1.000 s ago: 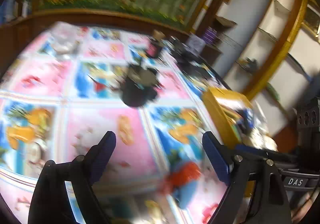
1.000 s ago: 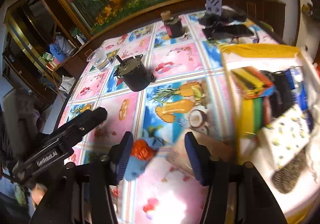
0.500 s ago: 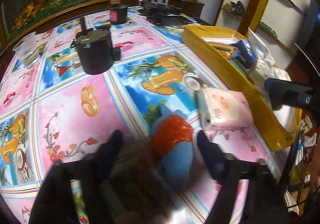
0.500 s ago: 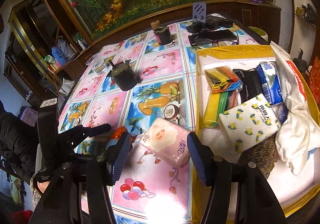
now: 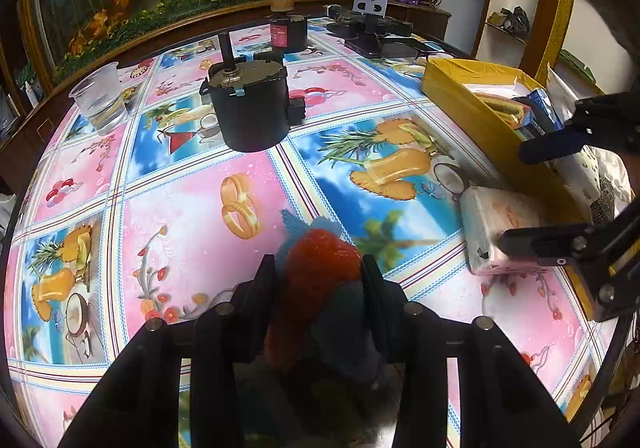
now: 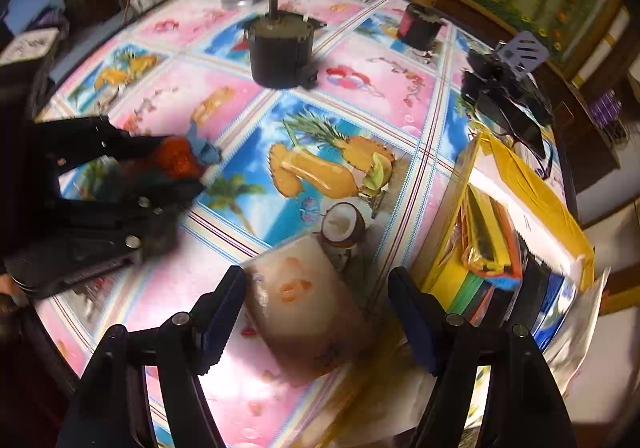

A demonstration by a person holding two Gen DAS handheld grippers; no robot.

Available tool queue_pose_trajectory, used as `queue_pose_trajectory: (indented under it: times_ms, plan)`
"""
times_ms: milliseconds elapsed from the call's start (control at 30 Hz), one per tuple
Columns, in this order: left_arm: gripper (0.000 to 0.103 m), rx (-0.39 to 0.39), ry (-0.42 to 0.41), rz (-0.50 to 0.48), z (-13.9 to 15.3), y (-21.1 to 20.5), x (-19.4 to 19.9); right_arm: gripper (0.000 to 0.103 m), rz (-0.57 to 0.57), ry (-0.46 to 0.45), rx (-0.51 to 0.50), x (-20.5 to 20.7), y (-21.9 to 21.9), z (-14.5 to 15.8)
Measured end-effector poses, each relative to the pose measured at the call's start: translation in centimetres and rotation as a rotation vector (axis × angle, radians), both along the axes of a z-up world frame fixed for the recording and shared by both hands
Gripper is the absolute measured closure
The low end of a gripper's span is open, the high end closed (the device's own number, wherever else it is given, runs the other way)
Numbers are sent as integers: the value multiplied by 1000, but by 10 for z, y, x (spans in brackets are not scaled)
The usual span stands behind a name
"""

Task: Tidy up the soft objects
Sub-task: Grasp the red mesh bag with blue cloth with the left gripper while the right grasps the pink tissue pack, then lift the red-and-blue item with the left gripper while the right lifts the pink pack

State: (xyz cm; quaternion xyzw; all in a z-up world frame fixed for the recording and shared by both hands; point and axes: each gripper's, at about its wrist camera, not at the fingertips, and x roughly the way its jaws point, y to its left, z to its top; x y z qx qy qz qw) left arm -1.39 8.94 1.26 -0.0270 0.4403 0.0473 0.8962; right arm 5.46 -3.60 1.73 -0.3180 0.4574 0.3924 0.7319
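Left wrist view. My left hand-held gripper (image 5: 318, 274) is closing on the red-and-blue plush toy (image 5: 320, 268), which lies on the counter (image 5: 180, 207); both pads look to be against its sides. I judge the step as the pick-up of this toy. Next it needs a firm squeeze, a lift, and a carry over to the yellow tray (image 5: 452, 95) at right. The toy's lower half is lost in shadow under the fingers, so I cannot tell how deep the grip sits. The tissue pack (image 5: 496, 228) lies just beside the tray wall.

Right wrist view. My right hand-held gripper (image 6: 316, 316) has its jaws opening, apart, with the tissue pack (image 6: 308, 304) between them; the left pad is at its edge, the right pad clear of it. I judge it needs centring, then closing. The picture is motion-blurred; the tray (image 6: 532, 183) contents are cut off at right and hard to name.
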Motion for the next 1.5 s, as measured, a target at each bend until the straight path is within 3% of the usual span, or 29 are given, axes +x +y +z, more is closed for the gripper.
queue_pose_trajectory:
  times_ms: [67, 233, 467, 567, 700, 900, 1133, 1500]
  plan:
    - [63, 4, 0, 0, 0, 0, 0, 26, 40, 72, -23, 6, 1, -6]
    - [63, 9, 0, -1, 0, -1, 0, 25, 56, 107, -12, 2, 0, -10]
    - [63, 10, -1, -1, 0, -1, 0, 24, 78, 74, -45, -19, 4, -20]
    - [63, 14, -2, 3, 0, -1, 0, 41, 42, 63, -18, -19, 0, -16]
    - [63, 10, -23, 3, 4, -1, -2, 43, -91, 24, 99, -21, -12, -1]
    - [63, 20, -64, 3, 10, -4, -5, 43, -298, 56, 370, -29, -41, 15]
    - [63, 13, -161, 4, 26, -5, -13, 43, -401, 80, 554, -44, -61, 18]
    - [63, 83, -261, -5, 39, -23, -19, 43, -462, 92, 652, -43, -92, 27]
